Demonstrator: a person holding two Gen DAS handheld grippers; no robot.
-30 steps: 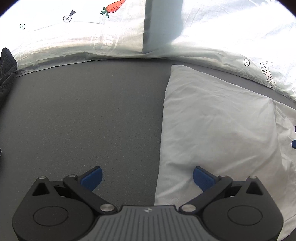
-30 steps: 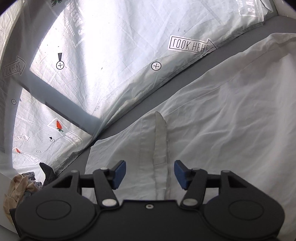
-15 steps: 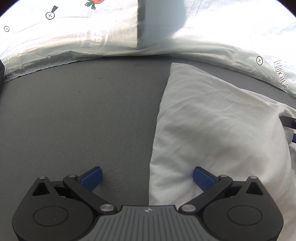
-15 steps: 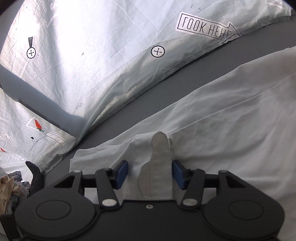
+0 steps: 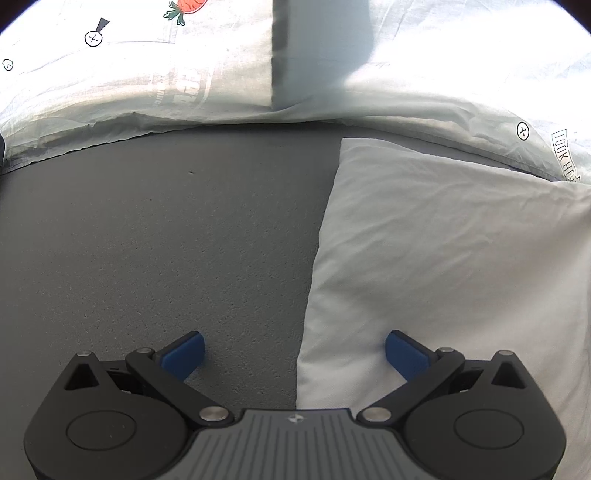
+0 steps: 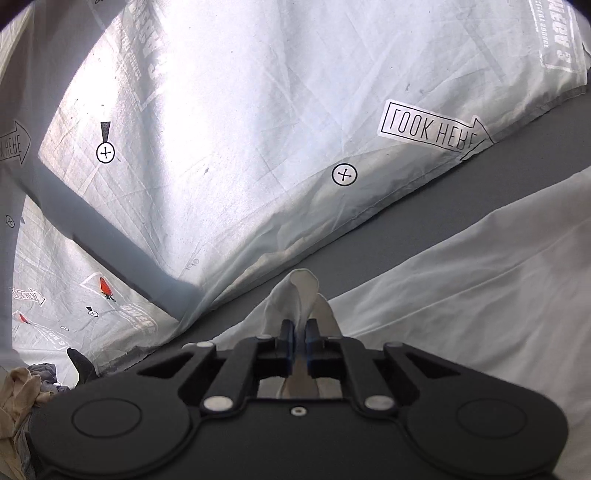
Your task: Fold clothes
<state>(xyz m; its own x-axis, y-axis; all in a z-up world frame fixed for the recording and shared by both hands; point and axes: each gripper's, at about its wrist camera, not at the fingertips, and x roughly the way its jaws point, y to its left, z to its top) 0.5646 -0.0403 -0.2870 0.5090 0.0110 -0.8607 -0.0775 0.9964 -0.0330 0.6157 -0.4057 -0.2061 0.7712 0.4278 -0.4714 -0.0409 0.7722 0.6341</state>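
A white garment (image 5: 443, 258) lies flat on the dark grey surface (image 5: 147, 258), its straight left edge running up the middle of the left wrist view. My left gripper (image 5: 294, 352) is open and straddles that edge low down, one blue pad on the grey surface, the other over the cloth. In the right wrist view the same white garment (image 6: 461, 288) spreads to the right. My right gripper (image 6: 299, 341) is shut on a bunched fold of it, and a pinched tuft of cloth stands up just past the blue pads.
A pale printed sheet (image 6: 258, 129) with "LOOK HERE" arrows, crosshair marks and carrot pictures (image 5: 188, 5) hangs behind the surface. A heap of other clothes (image 6: 22, 387) sits at the lower left of the right wrist view.
My right gripper closed on the raised fold of the white garment and lifted it slightly. The left gripper slid toward the garment's edge, staying open.
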